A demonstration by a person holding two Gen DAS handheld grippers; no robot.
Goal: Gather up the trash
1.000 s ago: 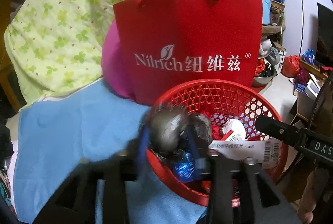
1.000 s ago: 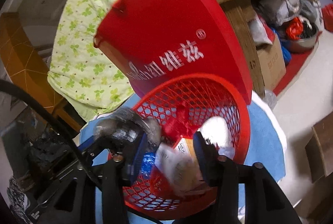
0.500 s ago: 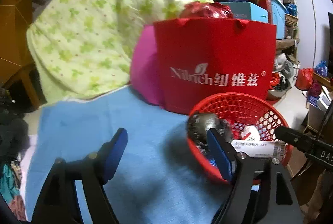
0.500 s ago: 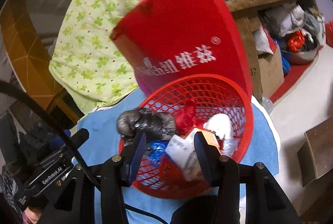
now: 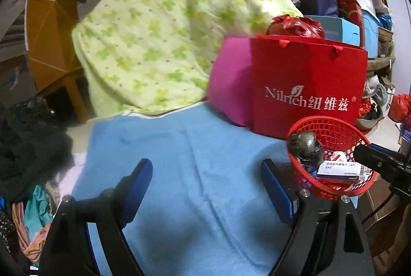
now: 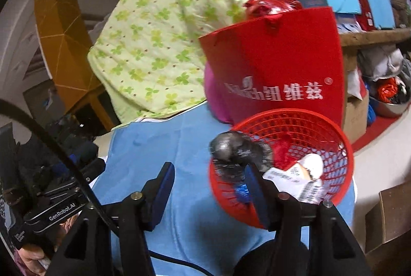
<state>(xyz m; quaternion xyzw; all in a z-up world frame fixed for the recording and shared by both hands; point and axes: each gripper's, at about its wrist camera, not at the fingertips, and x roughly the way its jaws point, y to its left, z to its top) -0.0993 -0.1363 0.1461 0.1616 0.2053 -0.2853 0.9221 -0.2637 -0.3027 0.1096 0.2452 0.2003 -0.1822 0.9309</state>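
A red mesh basket stands on the blue cloth in front of a red paper bag. It holds a crumpled grey plastic bag, a white medicine box and other scraps. My left gripper hangs over the bare cloth to the left of the basket. Its jaws are opening wide and nothing is between them. My right gripper is pulled back in front of the basket's left rim. Its jaws are opening too, and its pads press on nothing.
The red paper bag leans against a pink cushion and a green-patterned quilt. A blue cloth covers the surface. Dark clothes are piled at the left. At the right, a cardboard box sits on the floor.
The left gripper let go of the grey bag and the right gripper let go of the white box. Both pieces now lie in the basket. Both grippers drew back and up, jaws wider.
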